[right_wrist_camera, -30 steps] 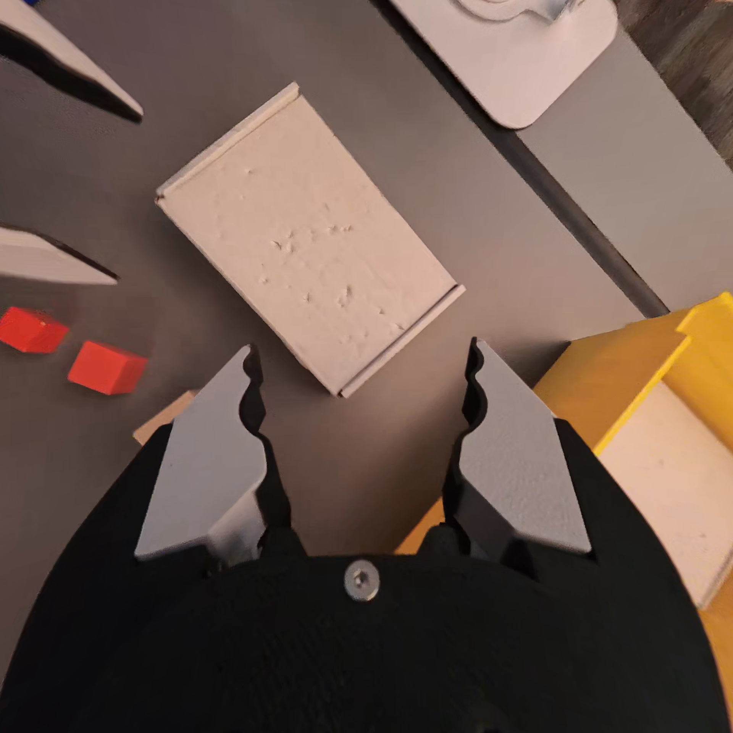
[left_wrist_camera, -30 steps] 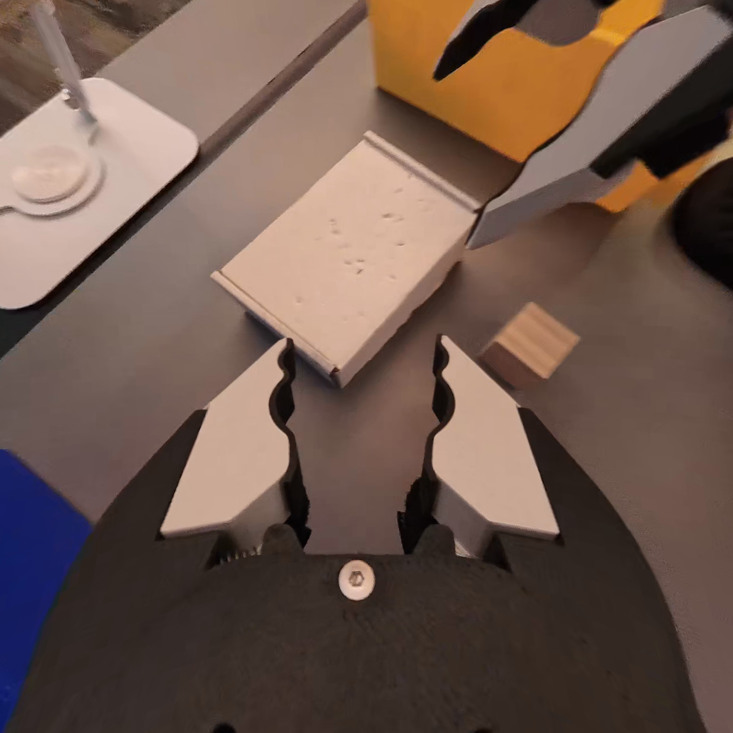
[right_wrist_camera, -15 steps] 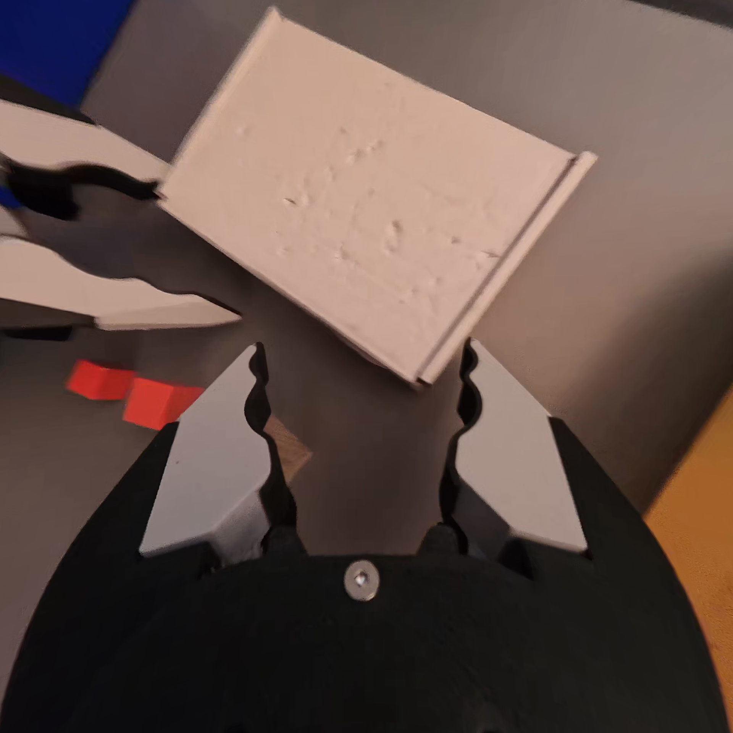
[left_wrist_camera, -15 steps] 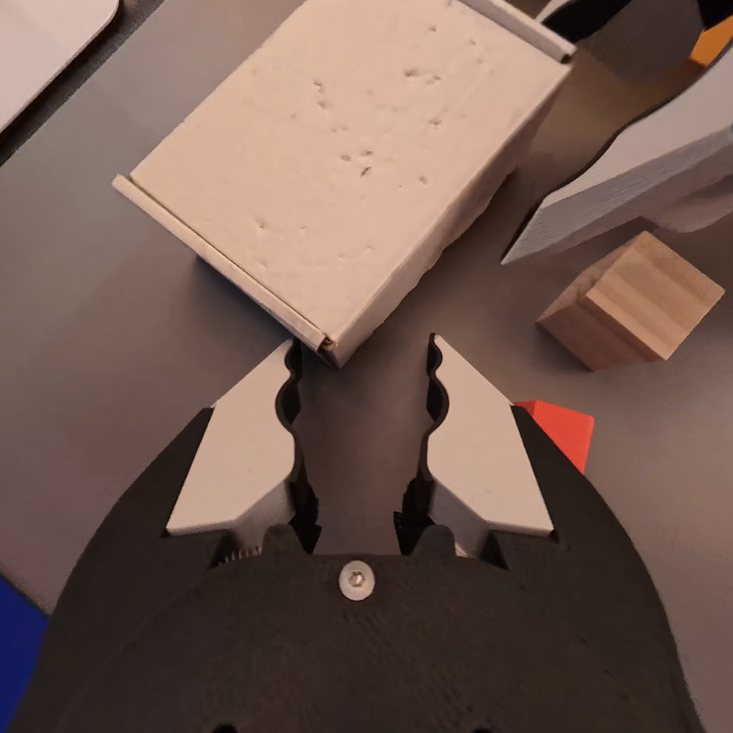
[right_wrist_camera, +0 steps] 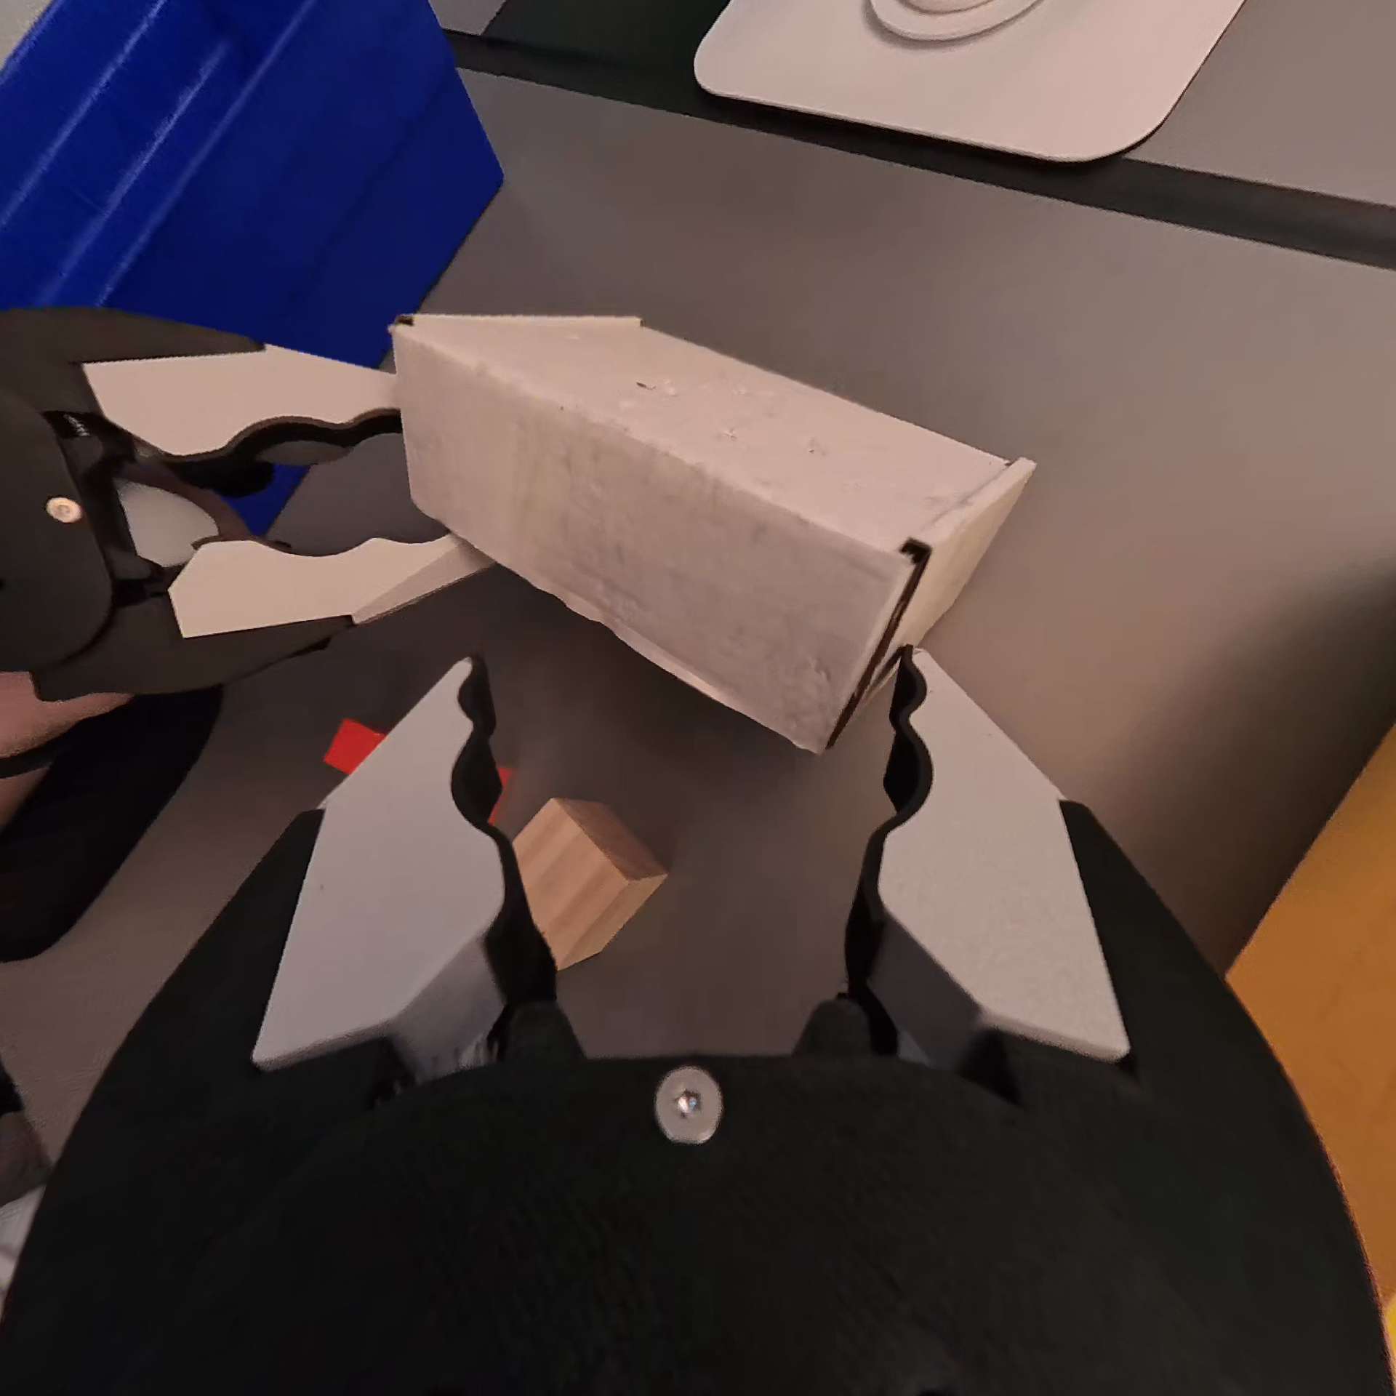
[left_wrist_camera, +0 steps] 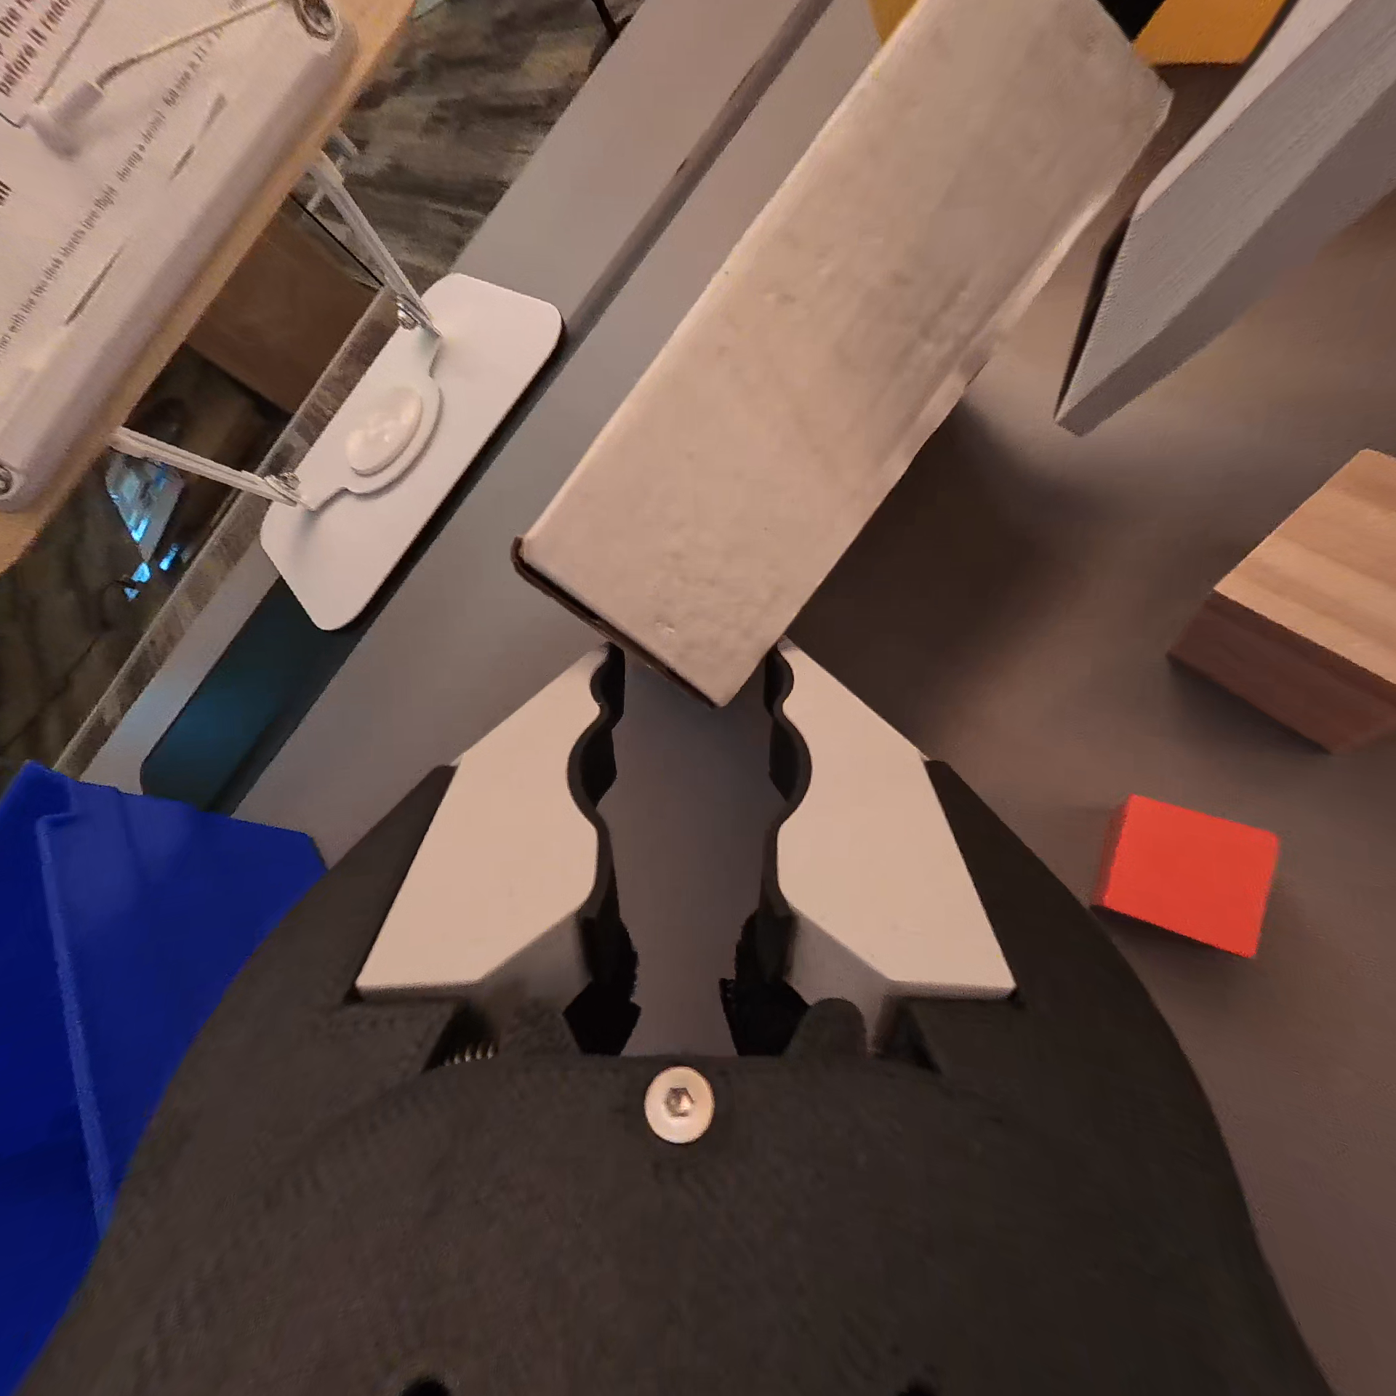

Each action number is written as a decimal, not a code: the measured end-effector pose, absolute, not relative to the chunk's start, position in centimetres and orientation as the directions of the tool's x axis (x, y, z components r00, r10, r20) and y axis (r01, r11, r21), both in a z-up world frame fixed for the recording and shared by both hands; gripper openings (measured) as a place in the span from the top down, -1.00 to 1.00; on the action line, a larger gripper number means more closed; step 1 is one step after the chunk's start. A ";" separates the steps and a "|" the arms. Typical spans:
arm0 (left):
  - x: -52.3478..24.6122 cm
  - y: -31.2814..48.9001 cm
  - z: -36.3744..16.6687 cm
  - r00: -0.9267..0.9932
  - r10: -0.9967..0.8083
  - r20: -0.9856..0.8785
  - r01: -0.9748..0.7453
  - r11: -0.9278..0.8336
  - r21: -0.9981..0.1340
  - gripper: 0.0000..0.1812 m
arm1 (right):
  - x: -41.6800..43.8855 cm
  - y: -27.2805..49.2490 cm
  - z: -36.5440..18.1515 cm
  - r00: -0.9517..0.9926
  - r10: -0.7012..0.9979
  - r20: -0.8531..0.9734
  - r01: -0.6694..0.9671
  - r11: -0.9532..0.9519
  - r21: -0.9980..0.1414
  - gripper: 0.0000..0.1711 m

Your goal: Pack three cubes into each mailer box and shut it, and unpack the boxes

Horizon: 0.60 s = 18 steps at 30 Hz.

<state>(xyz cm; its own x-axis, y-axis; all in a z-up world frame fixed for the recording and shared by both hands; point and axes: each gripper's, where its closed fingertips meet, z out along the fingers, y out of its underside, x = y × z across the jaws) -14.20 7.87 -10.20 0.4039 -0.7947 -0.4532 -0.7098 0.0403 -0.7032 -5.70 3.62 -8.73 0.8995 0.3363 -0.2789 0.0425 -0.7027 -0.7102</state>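
Note:
A closed white mailer box [right_wrist_camera: 680, 521] is tipped up on its long edge on the grey table, its long side facing me. It also shows in the left wrist view [left_wrist_camera: 793, 362]. My left gripper [left_wrist_camera: 695, 653] is shut on the box's near end corner; in the right wrist view [right_wrist_camera: 423, 483] its fingers pinch that end. My right gripper [right_wrist_camera: 687, 661] is open wide, its right fingertip against the box's other end by the flap. A wooden cube [right_wrist_camera: 589, 884] and a red cube [left_wrist_camera: 1186, 876] lie on the table beside the box.
A blue bin [right_wrist_camera: 227, 151] stands behind the left gripper and a yellow bin [right_wrist_camera: 1329, 982] at the right edge. A white stand base [right_wrist_camera: 944, 75] sits at the table's far edge. A second red cube [right_wrist_camera: 351, 744] peeks out behind my right gripper's left finger. My right tips are roughly 8 cm from the wooden cube [right_wrist_camera: 589, 884].
The box lay flat; now it is tipped up on its edge. My left gripper has narrowed onto its end. My right gripper has swung round to the other end, still open.

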 end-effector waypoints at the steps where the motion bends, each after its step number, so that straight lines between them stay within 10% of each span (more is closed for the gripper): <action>1: -14.2 7.9 -10.3 0.404 -0.799 -0.446 -0.712 0.032 -0.701 0.62 | -5.6 3.7 -8.8 0.904 0.346 -0.253 0.066 -0.696 -0.715 -0.22; 8: -14.3 8.1 -9.9 0.426 -0.816 -0.390 -0.668 0.006 -0.744 0.92 | -3.5 5.8 -8.8 0.881 0.434 0.191 0.436 -0.583 -0.686 -0.33; 13: -13.5 8.2 -10.8 0.429 -0.847 -0.314 -0.644 -0.043 -0.764 0.86 | -5.0 8.7 -6.6 0.494 0.607 0.623 0.861 -0.243 -0.447 -0.40; 18: -12.8 8.4 -10.5 0.436 -0.861 -0.263 -0.606 -0.064 -0.793 0.68 | -6.8 9.1 -8.4 0.294 0.718 0.630 0.950 -0.149 -0.273 0.28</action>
<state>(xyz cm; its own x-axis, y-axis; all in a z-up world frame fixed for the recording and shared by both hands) -12.84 8.43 -10.48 0.4357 -0.8608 -0.2631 -0.6056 -0.0640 -0.7932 -6.75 9.10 -8.39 0.2942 0.7184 0.6304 0.9503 -0.1492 -0.2734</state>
